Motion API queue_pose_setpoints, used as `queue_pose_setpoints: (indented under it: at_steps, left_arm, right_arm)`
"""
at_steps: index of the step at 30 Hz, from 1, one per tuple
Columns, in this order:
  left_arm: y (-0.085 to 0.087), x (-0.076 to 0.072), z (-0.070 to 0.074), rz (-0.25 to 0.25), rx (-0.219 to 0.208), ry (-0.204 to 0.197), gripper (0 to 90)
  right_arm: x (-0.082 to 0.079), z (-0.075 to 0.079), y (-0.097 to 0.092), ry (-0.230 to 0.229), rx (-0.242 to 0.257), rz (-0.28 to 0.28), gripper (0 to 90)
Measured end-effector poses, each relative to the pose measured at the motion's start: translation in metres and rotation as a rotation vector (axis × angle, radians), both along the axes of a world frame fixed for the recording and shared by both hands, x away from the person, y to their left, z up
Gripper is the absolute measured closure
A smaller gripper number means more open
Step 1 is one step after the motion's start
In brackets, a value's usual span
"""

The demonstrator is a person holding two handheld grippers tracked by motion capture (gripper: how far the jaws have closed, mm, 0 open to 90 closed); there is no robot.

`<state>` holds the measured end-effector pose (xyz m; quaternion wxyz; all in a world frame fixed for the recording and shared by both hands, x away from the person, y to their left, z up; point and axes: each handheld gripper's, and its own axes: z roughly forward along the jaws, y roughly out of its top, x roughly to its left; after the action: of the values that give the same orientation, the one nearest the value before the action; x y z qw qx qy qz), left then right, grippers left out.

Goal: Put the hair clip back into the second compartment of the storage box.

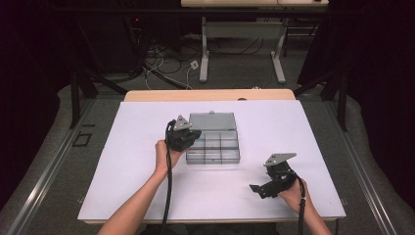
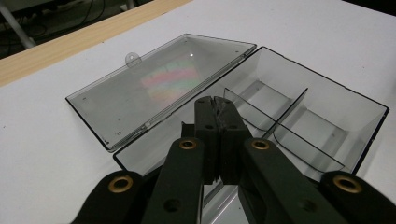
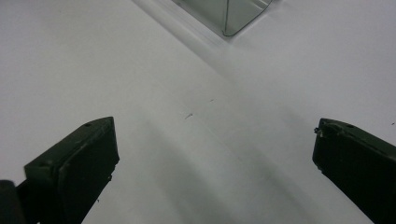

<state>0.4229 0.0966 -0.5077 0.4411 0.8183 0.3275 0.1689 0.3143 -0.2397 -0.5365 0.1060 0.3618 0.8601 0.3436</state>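
A clear grey plastic compartment box (image 1: 219, 148) sits at the middle of the white table (image 1: 137, 161), its lid (image 1: 212, 121) folded back flat behind it. In the left gripper view the lid (image 2: 159, 86) and the bare compartments (image 2: 299, 123) lie just past the jaws. My left gripper (image 1: 195, 138) hangs over the box's left end; its jaws (image 2: 215, 101) are pressed together with nothing between them. My right gripper (image 1: 255, 189) rests low near the front right of the table, pointing left. Its jaws (image 3: 212, 128) stand wide apart over bare table, with a corner of the box (image 3: 229, 16) ahead.
A wooden strip (image 1: 210, 94) runs along the table's far edge. Beyond it stand a desk frame (image 1: 242, 54) and loose cables (image 1: 161, 63) on the floor. Dark curtains close off both sides.
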Motion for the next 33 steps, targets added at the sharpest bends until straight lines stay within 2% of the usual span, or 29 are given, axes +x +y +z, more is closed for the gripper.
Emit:
queue_pose_setpoints:
  at_steps: [18, 20, 33]
  left_arm:
    - [-0.01, 0.004, -0.006, -0.023, -0.004, 0.01, 89.3]
    - [-0.012, 0.004, -0.007, -0.019, -0.014, 0.007, 89.3]
    - [-0.021, 0.005, -0.01, -0.036, -0.009, 0.009, 89.3]
  right_arm:
    - [0.0, 0.0, 0.0, 0.002, -0.002, 0.0, 0.0]
    - [0.0, 0.0, -0.001, 0.006, -0.002, -0.001, 0.0]
    - [0.0, -0.001, -0.001, 0.002, -0.004, -0.001, 0.0]
